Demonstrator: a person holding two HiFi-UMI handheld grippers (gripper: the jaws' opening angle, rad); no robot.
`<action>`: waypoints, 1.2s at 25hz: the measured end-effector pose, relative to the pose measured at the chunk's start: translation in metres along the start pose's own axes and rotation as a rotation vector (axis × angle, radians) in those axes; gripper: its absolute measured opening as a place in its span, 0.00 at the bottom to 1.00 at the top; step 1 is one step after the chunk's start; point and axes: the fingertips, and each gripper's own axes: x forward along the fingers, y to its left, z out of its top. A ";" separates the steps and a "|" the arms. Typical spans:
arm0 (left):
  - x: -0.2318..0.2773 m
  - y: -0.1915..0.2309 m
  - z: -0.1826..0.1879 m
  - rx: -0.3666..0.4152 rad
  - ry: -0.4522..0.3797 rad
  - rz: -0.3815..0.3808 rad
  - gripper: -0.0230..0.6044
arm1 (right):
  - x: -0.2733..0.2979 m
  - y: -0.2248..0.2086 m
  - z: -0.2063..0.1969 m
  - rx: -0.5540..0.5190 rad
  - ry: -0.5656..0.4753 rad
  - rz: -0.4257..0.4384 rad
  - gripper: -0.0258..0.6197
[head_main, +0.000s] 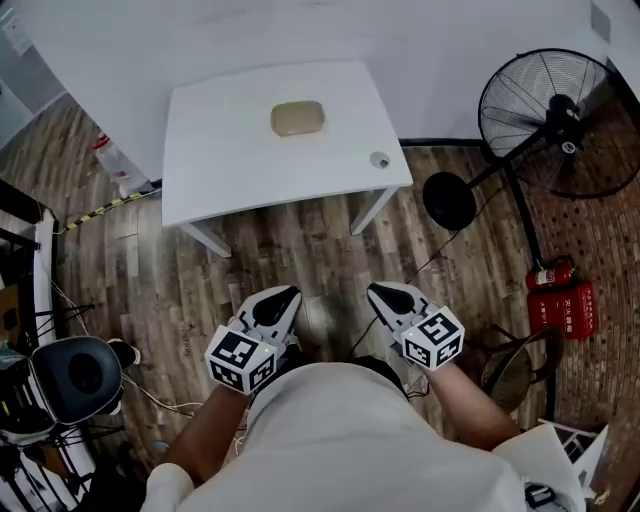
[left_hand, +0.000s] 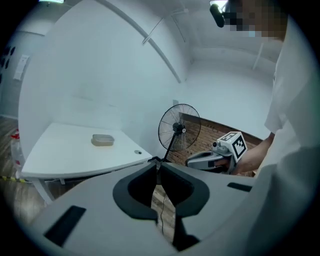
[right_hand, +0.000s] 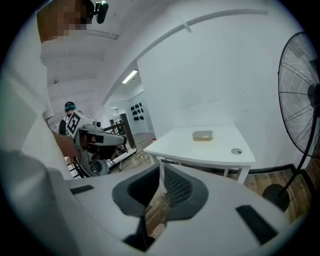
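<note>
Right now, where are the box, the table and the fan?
box (head_main: 298, 118), head view, middle of its lid.
table (head_main: 230, 160), head view, bare top left of the box.
fan (head_main: 557, 108), head view, its hub.

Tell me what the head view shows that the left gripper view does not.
Only the head view shows the red fire extinguisher on the floor at right, the black round seat at left, and the left gripper from above with its marker cube. Only the left gripper view shows that gripper's jaws close up: tips together, nothing between them. Both show the white table, the beige case on it, the standing fan and the right gripper.
</note>
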 end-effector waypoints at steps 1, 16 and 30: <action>0.001 0.013 0.007 0.021 0.010 -0.016 0.07 | 0.012 -0.005 0.010 -0.003 -0.002 -0.017 0.13; 0.030 0.124 0.056 -0.018 -0.018 0.034 0.07 | 0.149 -0.117 0.055 0.315 -0.029 0.063 0.30; 0.122 0.195 0.129 -0.042 -0.024 0.215 0.07 | 0.288 -0.316 0.102 0.559 -0.018 0.129 0.30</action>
